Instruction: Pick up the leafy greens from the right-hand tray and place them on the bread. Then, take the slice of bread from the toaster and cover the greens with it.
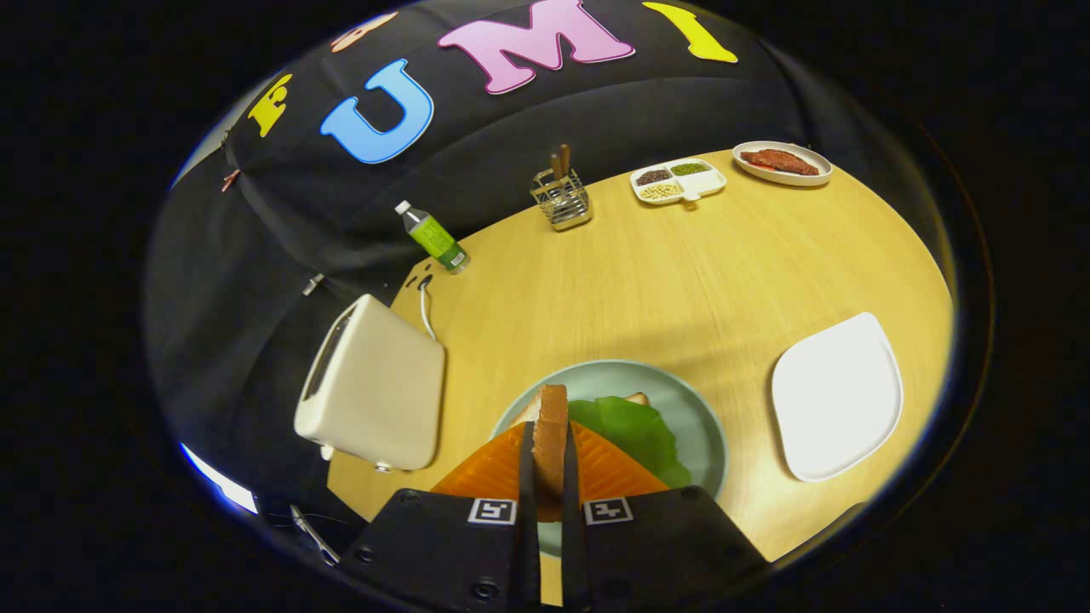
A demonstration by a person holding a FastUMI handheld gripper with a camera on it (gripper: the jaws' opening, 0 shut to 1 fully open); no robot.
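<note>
My gripper (550, 455) is shut on a slice of bread (551, 430), held on edge between both fingers. Just beyond the fingers lies a round pale green plate (694, 409) with the leafy greens (634, 430) spread over another bread slice (634, 398), whose corner peeks out past the greens. The held slice hangs above the near side of that plate. The cream toaster (375, 383) stands to the left of the plate, its slot showing no bread. To the right of the plate rests a bare white square tray (839, 396).
A green-labelled bottle (434, 237) stands behind the toaster, with the toaster's cord (423, 311) beside it. At the far side of the wooden table (664, 272) are a wire utensil holder (562, 197), a divided dish of grains (679, 180) and an oval plate of meat (782, 162).
</note>
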